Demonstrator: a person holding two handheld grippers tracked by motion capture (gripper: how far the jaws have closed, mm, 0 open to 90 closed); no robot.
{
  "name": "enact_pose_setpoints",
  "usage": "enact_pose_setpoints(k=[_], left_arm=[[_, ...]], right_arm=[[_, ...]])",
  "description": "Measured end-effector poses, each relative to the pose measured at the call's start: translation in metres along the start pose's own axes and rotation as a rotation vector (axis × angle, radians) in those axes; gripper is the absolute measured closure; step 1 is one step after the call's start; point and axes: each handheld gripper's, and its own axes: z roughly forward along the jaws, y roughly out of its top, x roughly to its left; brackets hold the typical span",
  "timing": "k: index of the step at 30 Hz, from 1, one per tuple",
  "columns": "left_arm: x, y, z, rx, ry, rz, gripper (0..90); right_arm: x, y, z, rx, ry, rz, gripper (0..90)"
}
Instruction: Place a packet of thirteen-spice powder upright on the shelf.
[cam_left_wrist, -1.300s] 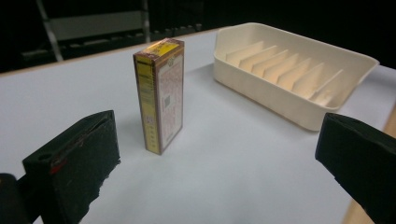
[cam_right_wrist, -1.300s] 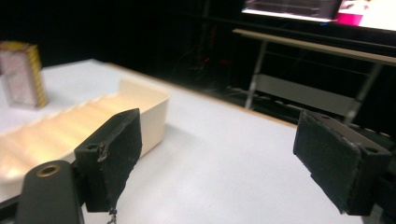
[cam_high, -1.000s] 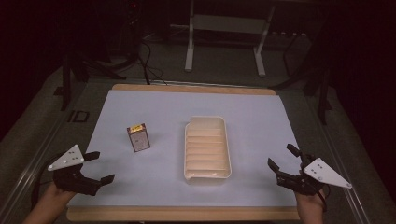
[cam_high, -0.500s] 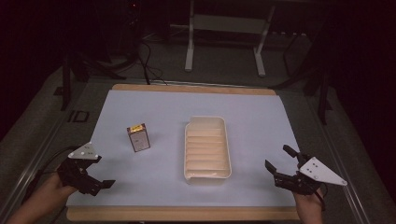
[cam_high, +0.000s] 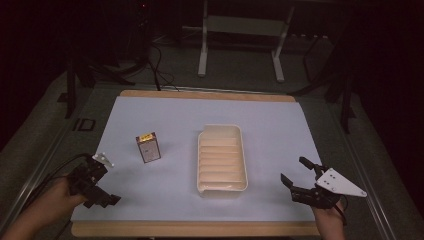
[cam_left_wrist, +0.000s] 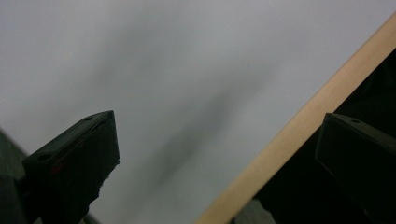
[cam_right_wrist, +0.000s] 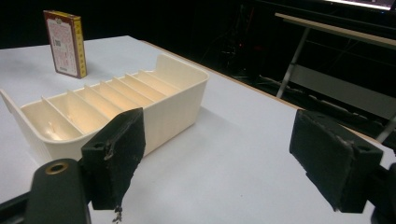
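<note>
A cream tray with several ribbed slots lies mid-table, long side running away from me. Left of it a small brown and yellow box stands upright. My left gripper hovers over the near left corner of the white mat, open and empty; the left gripper view has its jaws wide apart above the mat and its wooden edge. Near the front right my right gripper is open and empty, pointing at the tray. The right gripper view looks past its jaws to the tray and box.
The white mat covers a wooden board on a dark table. Metal stand legs and cables lie on the floor beyond the far edge. Bare mat lies between each gripper and the tray.
My left gripper has rolled over and shifted a little right, its grey plate now nearly edge-on. The right gripper has barely moved. Tray and box are unmoved.
</note>
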Motion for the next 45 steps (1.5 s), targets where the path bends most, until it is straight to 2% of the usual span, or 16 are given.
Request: enact_pose_setpoints(k=[2,4,7,9,10,13,15,19,24,28,29,32,35,39,42,45], left_arm=[[0.000,0.003,0.001,0.050,-0.002,-0.003,0.0],[0.001,0.005,0.002,0.075,-0.030,-0.003,0.0],[0.000,0.008,0.003,0.102,-0.055,0.021,0.0],[-0.002,0.009,0.004,0.136,-0.065,0.062,0.0],[-0.003,0.009,0.005,0.152,-0.090,0.061,0.0],[-0.005,0.011,0.008,0.187,-0.118,0.086,0.0],[-0.005,0.013,0.008,0.184,-0.122,0.085,0.0],[-0.004,0.016,0.006,0.181,-0.091,0.082,0.0],[0.000,0.022,0.001,0.172,-0.081,0.100,0.0],[0.006,0.028,-0.004,0.178,-0.096,0.115,0.0],[0.008,0.030,-0.004,0.175,-0.085,0.121,0.0],[0.013,0.042,-0.007,0.141,-0.096,0.143,0.0],[0.015,0.048,-0.007,0.151,-0.079,0.157,0.0],[0.022,0.060,-0.008,0.132,-0.093,0.167,0.0],[0.027,0.067,-0.009,0.094,-0.092,0.176,0.0],[0.031,0.073,-0.007,0.089,-0.081,0.183,0.0]], right_arm=[[0.001,0.000,0.000,0.004,0.007,-0.002,18.1],[0.001,0.001,0.001,0.005,0.015,-0.006,18.1],[0.002,0.000,0.001,0.008,0.024,-0.008,18.1],[0.003,0.001,0.002,0.013,0.028,-0.007,18.1],[0.003,0.001,0.002,0.017,0.035,-0.006,18.1],[0.004,0.001,0.003,0.024,0.051,-0.003,17.7],[0.005,0.000,0.004,0.027,0.056,-0.005,17.7],[0.006,0.001,0.005,0.029,0.069,-0.013,17.7],[0.006,0.001,0.005,0.030,0.071,-0.012,17.7],[0.006,0.000,0.006,0.034,0.072,-0.011,17.7],[0.005,0.000,0.007,0.037,0.074,-0.012,17.5],[0.006,-0.001,0.008,0.042,0.077,-0.016,17.4],[0.007,-0.001,0.009,0.048,0.083,-0.020,17.4],[0.007,-0.001,0.009,0.050,0.088,-0.025,17.4],[0.007,-0.002,0.009,0.049,0.093,-0.023,17.4],[0.007,-0.003,0.011,0.052,0.106,-0.015,17.4]])
